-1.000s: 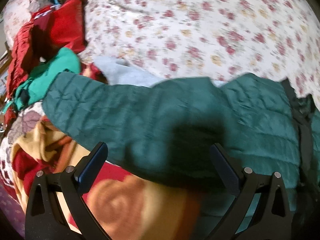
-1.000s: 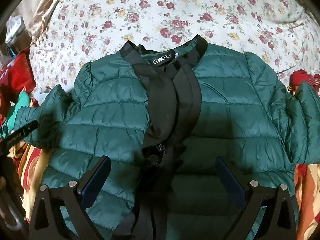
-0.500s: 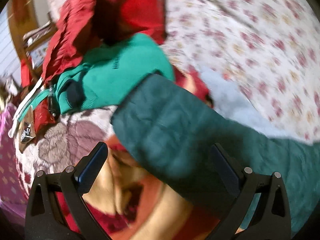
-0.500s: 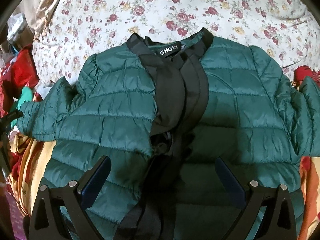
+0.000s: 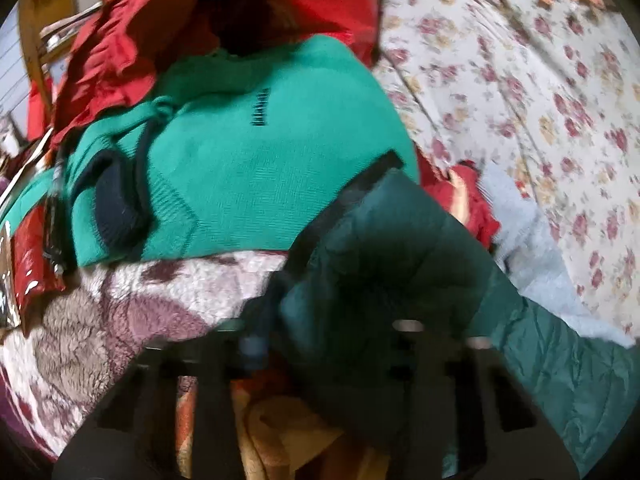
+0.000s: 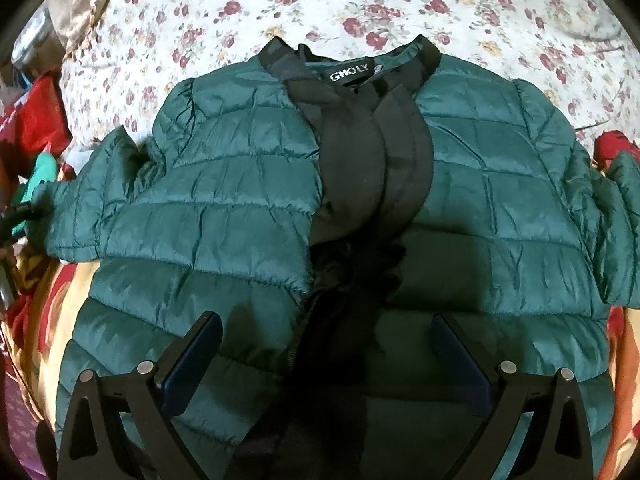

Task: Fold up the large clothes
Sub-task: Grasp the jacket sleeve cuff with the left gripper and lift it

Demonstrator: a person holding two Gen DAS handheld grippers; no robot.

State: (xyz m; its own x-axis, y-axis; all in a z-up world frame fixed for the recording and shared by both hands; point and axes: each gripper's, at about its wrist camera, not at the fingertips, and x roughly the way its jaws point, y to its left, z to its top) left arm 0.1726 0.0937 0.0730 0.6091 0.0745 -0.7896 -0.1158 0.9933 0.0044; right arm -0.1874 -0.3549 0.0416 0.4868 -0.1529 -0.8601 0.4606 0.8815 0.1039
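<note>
Left gripper point(image 5: 332, 344) clamps the dark green quilted jacket's point(image 6: 248, 208) sleeve cuff point(image 5: 376, 264); right gripper point(image 6: 326, 360) hovers spread above the jacket's front.

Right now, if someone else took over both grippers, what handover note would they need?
Left gripper: blurred, fingers close together around the cuff end of the dark green puffer jacket's sleeve; it looks gripped, but I cannot confirm it.
Right gripper: open, holding nothing, over the jacket's lower front.
Dark green puffer jacket: spread face up on the floral bedsheet, collar away from the camera, both sleeves out sideways.
Done: jacket laid flat.
Left: fold both sleeves in, then the body.
</note>
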